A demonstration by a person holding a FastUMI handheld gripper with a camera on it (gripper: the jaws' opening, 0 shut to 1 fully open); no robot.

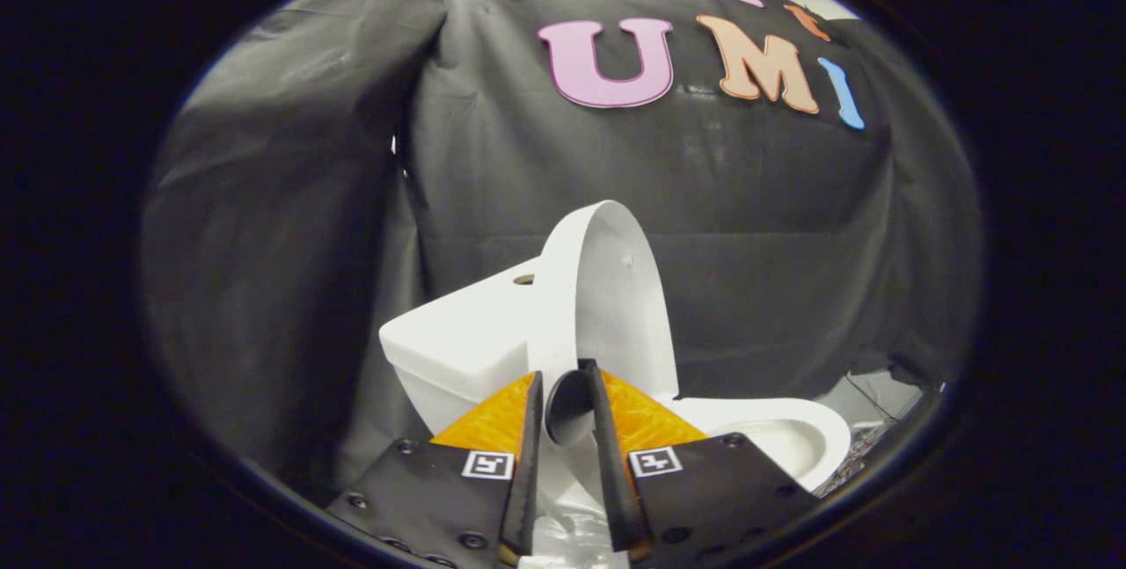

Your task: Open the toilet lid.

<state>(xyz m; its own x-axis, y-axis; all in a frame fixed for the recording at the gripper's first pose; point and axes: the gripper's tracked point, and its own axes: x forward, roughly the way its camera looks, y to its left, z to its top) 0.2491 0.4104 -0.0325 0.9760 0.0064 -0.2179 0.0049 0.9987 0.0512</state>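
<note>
Gripper [563, 384]: black screw-studded plates, square black-and-white markers, ribbed fingers [493, 419].

Raised lid [607, 288] blocks gripper [563, 373]; bowl [792, 433] open.

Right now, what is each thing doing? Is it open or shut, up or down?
Toilet lid: up, standing nearly upright against the tank.
Toilet bowl: uncovered, open on top.
Tank: closed, lid on.
Gripper: fingers close together on the lid's edge.
</note>
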